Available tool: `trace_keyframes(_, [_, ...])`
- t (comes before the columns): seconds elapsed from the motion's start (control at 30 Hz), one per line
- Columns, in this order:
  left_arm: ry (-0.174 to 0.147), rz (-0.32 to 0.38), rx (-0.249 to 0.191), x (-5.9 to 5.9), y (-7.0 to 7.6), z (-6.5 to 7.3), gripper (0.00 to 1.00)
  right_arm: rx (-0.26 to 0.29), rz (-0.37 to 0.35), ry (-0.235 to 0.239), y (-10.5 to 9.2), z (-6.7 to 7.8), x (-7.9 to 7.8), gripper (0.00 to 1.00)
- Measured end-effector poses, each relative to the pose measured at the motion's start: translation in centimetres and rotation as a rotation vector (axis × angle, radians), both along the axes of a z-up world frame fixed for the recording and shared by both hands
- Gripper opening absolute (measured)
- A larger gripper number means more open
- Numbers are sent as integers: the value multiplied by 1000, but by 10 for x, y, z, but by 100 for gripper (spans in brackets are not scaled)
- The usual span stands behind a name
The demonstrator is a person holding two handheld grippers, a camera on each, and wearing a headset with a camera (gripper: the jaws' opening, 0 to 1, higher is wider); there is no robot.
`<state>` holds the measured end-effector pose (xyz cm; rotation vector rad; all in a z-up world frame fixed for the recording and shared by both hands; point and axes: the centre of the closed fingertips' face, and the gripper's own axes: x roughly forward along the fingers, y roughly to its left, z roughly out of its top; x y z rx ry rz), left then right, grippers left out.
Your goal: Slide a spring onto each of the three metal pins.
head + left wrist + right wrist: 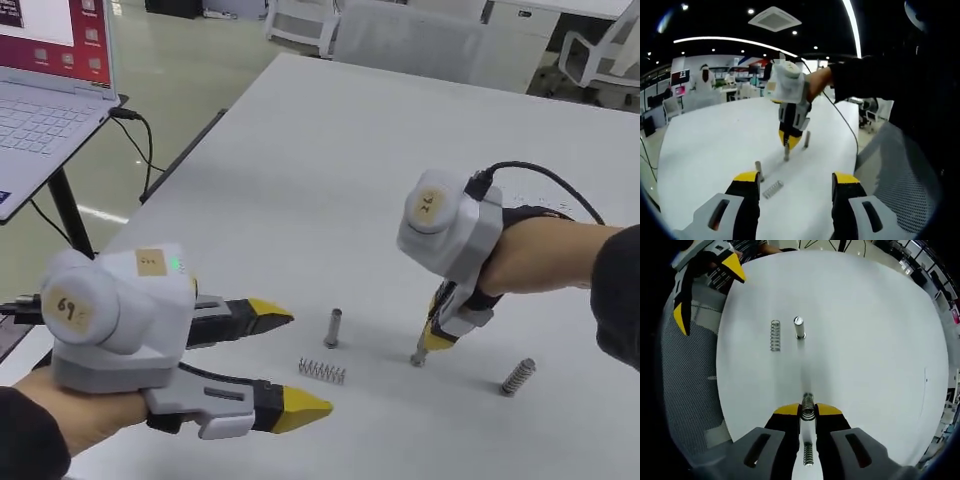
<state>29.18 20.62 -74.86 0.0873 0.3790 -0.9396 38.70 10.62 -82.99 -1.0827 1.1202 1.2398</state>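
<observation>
My right gripper (435,342) points down at the table and is shut on a spring (808,410); its lower end (418,356) touches the tabletop, and I cannot tell whether a pin is inside. A bare metal pin (332,327) stands upright to its left, also seen as the pin (799,327). A loose spring (321,371) lies flat in front of that pin. To the right stands another spring (517,376), seemingly over a pin. My left gripper (290,358) hovers open near the loose spring (772,189), nothing between its fingers.
The white table (330,180) stretches away bare behind the parts. A laptop (40,90) on a stand sits off the table's left edge, with a cable hanging down. White chairs (420,40) stand at the far side.
</observation>
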Motion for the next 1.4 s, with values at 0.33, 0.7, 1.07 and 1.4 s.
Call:
trace_keyframes(0.33, [4, 5, 3, 1, 1, -1, 52, -11, 7, 5, 0, -15, -3, 8])
trace_keyframes(0.7, [6, 3, 8, 1, 1, -2, 52, 13, 9, -6, 1, -14, -3, 14])
trace_keyframes(1.07, [7, -1, 13, -1, 0, -3, 52, 69, 15, -56, 4, 10, -3, 19])
trace_keyframes(1.4, [8, 2, 24, -1, 1, -4, 52, 135, 78, -85, 35, 28, -18, 19])
